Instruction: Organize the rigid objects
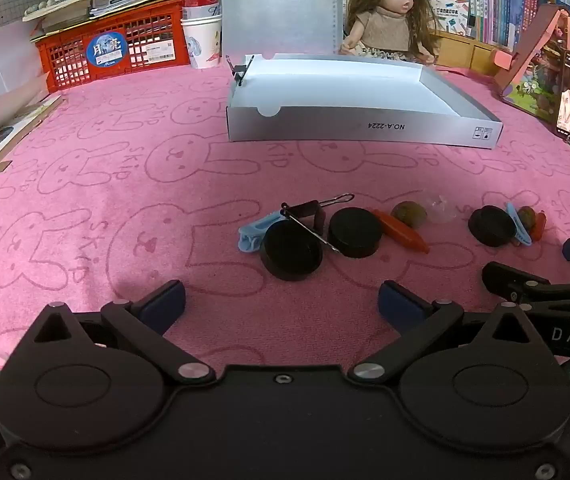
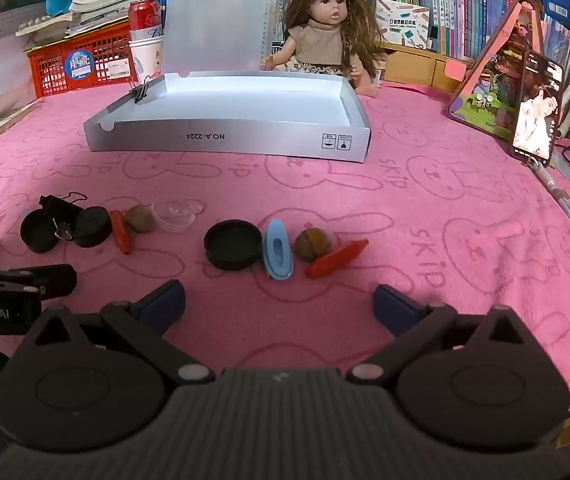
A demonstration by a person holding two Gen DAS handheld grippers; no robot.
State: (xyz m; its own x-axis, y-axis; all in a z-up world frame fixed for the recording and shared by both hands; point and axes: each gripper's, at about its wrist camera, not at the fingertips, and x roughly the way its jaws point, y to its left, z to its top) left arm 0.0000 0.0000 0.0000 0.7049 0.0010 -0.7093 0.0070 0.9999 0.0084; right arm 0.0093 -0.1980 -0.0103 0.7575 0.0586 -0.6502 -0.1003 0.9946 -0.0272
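Two clusters of small rigid objects lie on the pink towel-covered tabletop (image 1: 85, 168), both ahead of the grippers and short of the grey box (image 1: 361, 124).

The left gripper (image 1: 281, 304) stands wide open and holds nothing; just ahead of its fingertips sit two black round caps (image 1: 291, 254), a black binder clip (image 1: 309, 216) lying across them, a pale blue clip (image 1: 251, 234), an orange crayon-like stick (image 1: 401, 230), a brown walnut (image 1: 409, 214) and a clear plastic dish (image 2: 175, 214).

The right gripper (image 2: 279, 304) is likewise fully spread and empty. In front of it lie a black cap (image 2: 233, 244) with its hollow side up, a second pale blue clip (image 2: 277, 254) touching its right edge, another walnut (image 2: 312, 244) and an orange stick (image 2: 337, 258) leaning against that nut.

The caps are smooth, matt discs; the nuts are rough and rounded; the cloth is fuzzy, printed with rabbit outlines.

The box is shallow, with low walls and its lid upright behind; a small binder clip (image 2: 141, 90) grips its left wall. Bare cloth lies between the objects and the box. A red crate (image 1: 109, 52), a doll (image 2: 325, 32) and a propped phone (image 2: 537, 108) stand along the tabletop's far and right edges.
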